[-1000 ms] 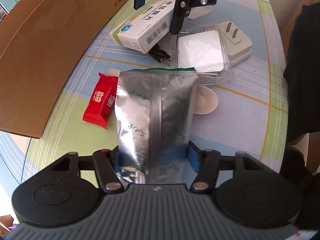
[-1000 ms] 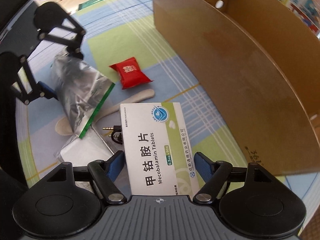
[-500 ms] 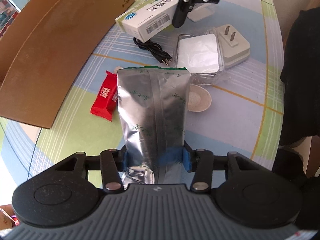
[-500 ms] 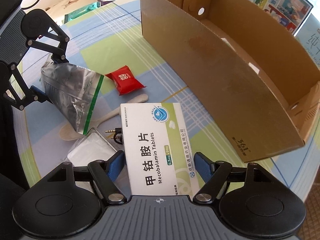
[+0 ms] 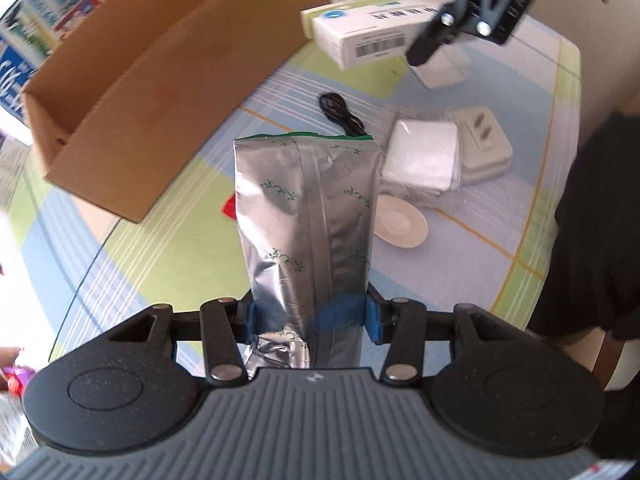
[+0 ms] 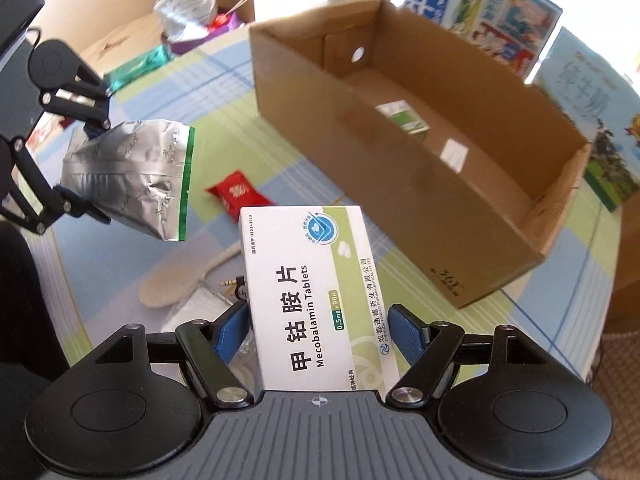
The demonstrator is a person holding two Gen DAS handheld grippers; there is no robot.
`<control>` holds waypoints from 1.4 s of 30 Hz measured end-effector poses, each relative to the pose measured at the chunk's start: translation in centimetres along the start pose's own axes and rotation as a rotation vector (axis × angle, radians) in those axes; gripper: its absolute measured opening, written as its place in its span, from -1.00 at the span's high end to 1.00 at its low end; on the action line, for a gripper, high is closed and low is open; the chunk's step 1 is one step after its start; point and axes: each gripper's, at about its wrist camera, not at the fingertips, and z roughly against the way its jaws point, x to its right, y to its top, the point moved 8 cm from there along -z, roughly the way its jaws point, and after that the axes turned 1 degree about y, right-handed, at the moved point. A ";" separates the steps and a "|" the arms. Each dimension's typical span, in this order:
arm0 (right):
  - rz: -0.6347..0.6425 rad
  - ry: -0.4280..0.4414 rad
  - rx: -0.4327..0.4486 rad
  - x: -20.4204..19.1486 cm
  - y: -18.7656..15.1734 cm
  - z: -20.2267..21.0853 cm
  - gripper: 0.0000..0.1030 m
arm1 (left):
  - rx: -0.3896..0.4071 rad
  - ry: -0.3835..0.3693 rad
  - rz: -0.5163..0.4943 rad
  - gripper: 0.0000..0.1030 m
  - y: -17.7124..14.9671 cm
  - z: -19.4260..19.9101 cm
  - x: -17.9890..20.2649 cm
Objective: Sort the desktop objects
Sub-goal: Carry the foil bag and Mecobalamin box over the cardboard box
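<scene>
My left gripper point(image 5: 311, 316) pinched the silver foil pouch point(image 5: 308, 216) by its lower end, off the table. My right gripper point(image 6: 320, 330) clamped the white tablet box point(image 6: 312, 296), lifted beside the open cardboard box point(image 6: 420, 184). The red packet point(image 6: 236, 196), spoon point(image 6: 176, 286), black cable point(image 5: 340, 114) and plug adapter point(image 5: 482, 148) lay on the checked tablecloth point(image 5: 480, 264).

1. Bright daylight fills both views.
2. Glare whitens the foil bag point(image 5: 308, 216) and blows out the corners.
3. Fisheye bends the table point(image 6: 248, 136) edges.
4. Motion blur smears the box point(image 5: 168, 76) and far gripper point(image 5: 404, 4).
</scene>
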 end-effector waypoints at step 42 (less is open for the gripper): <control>-0.358 -0.193 0.302 11.4 11.5 6.8 -0.41 | 0.265 0.084 0.436 0.17 13.8 7.4 -12.9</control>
